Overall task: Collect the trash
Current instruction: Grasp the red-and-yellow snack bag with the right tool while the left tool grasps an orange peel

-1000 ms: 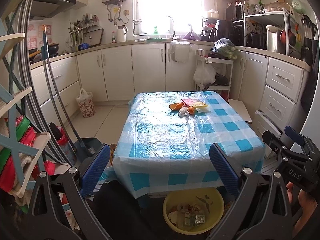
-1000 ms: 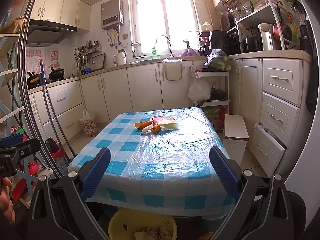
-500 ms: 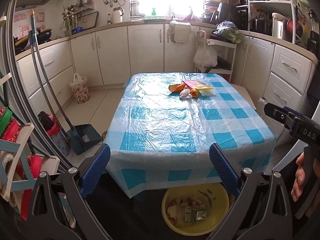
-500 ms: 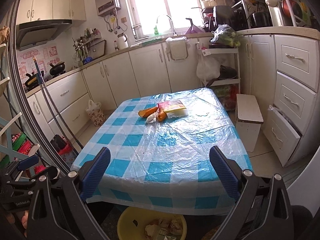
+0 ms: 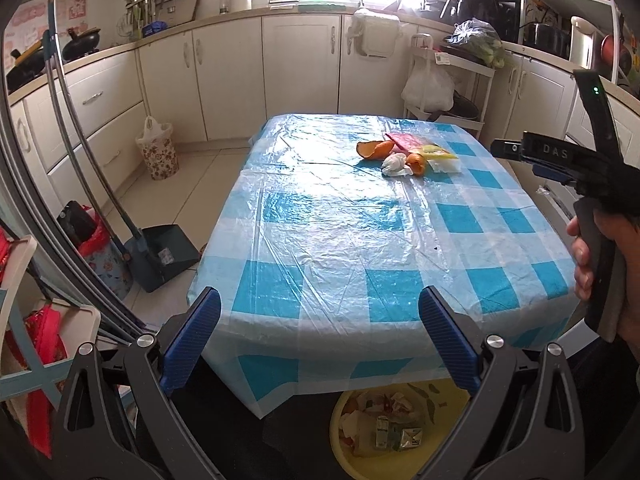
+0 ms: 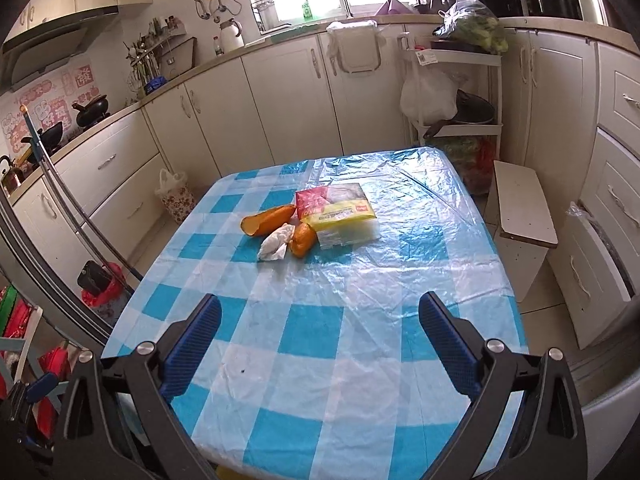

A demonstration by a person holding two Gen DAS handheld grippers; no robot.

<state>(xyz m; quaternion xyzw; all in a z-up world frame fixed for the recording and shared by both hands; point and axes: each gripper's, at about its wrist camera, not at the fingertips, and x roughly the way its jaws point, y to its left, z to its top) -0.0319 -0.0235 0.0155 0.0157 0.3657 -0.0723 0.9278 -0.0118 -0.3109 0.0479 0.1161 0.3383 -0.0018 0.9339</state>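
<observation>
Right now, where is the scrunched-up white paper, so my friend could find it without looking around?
Look at the table with the blue-and-white checked cloth. Near its far end lies a small heap of trash, and the crumpled white tissue sits at the near edge of it, between two orange peels. It is the only white, wrinkled thing; the wrapper behind is flat, red and yellow.

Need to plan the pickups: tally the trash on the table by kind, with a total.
Orange peels: 2, one left of the tissue, one right of it
Crumpled tissue: 1
Plastic packets: 2, red and yellow, overlapping
Total: 5
</observation>
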